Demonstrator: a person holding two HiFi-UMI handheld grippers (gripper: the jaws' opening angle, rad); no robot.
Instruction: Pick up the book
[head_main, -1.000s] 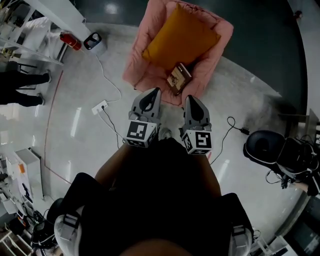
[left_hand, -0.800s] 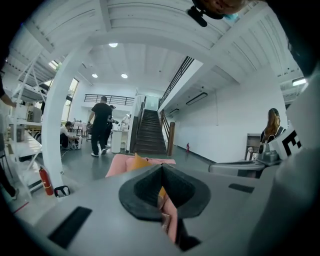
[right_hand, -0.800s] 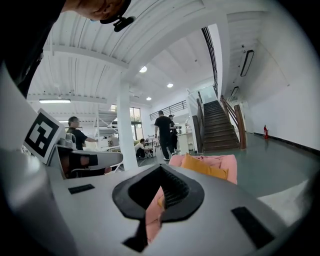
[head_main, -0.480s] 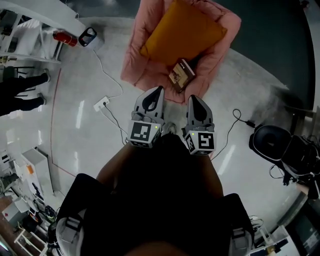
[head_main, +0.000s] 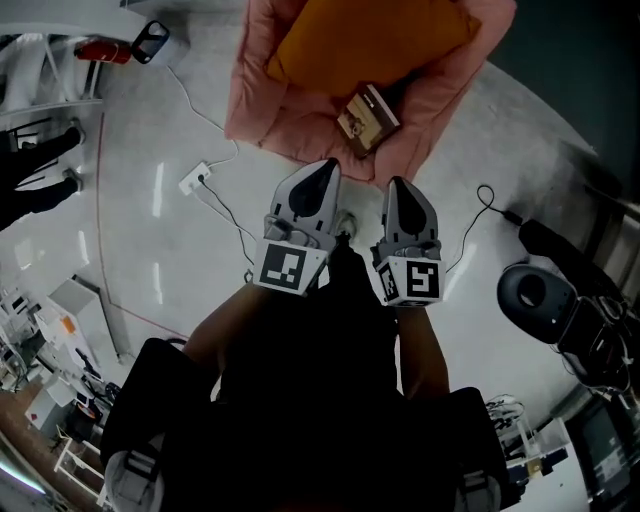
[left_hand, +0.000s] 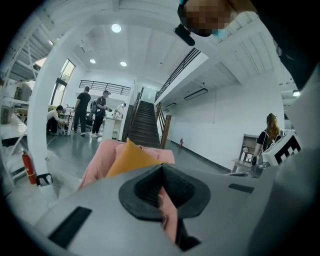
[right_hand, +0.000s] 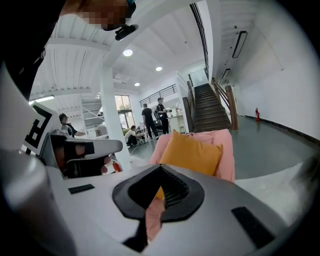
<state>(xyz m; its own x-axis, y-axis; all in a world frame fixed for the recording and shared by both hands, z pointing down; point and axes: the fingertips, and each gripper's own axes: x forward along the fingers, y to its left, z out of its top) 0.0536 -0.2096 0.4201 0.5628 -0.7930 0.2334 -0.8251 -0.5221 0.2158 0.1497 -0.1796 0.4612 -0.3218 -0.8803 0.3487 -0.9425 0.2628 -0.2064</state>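
Observation:
A small brown book (head_main: 368, 120) lies on the seat of a pink armchair (head_main: 280, 120), just in front of an orange cushion (head_main: 370, 40). My left gripper (head_main: 328, 168) and right gripper (head_main: 398, 185) are side by side over the floor, both shut and empty. Their tips point at the chair's front edge, a short way from the book. In the left gripper view the shut gripper (left_hand: 161, 167) faces the cushion (left_hand: 131, 157) and the chair (left_hand: 102, 155). From the right gripper (right_hand: 160, 167), the cushion (right_hand: 192, 152) is visible; the book is hidden in both gripper views.
A white power strip (head_main: 194, 178) with its cord lies on the pale floor to the left. A black cable (head_main: 480, 215) and a black round seat (head_main: 535, 295) are to the right. A red fire extinguisher (head_main: 100, 48) and a person's legs (head_main: 40, 170) are at far left.
Both grippers have moved forward and lower, toward the armchair. The chair and book now sit closer to the fingertips. The jaws stay shut.

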